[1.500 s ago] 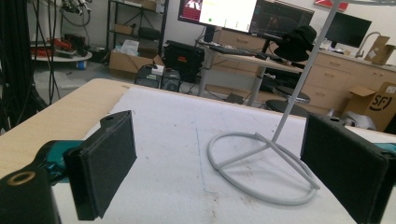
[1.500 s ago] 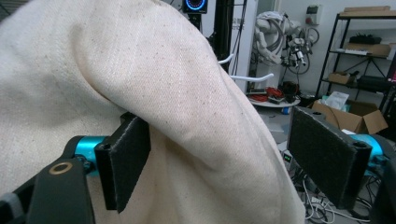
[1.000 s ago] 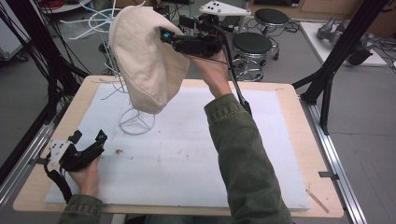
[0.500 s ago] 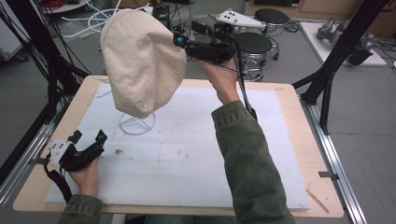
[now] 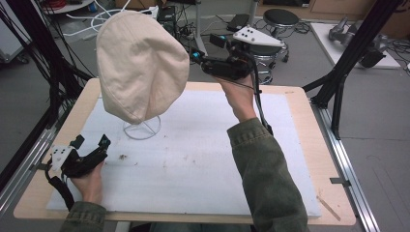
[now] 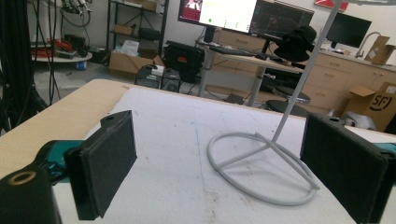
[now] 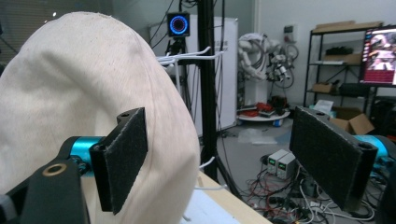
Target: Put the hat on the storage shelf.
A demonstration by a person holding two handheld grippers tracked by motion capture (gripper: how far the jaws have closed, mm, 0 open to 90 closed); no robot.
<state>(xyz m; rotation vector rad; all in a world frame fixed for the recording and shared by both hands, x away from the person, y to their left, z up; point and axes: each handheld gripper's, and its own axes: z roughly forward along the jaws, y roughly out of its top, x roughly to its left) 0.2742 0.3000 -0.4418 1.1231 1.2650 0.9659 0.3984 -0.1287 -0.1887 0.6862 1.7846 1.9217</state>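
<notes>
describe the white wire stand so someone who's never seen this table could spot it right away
On the white mat that covers the wooden table, look at the far left part. The white wire stand rises there from a ring base crossed by spokes, and a cream cloth hat sits on top of it.

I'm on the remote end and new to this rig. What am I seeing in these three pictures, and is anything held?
No robot arm here: a person holds a two-jaw tool in each hand. The high view looks down on the white-padded wooden table. Each of the other two pictures comes from a camera riding on one tool, looking along its black jaws. A cream fabric cap sits atop a white wire stand. The right gripper is raised beside the cap, jaws open, one alongside the cloth, gripping nothing. The left gripper rests low near the table's left edge, jaws open and empty.
</notes>
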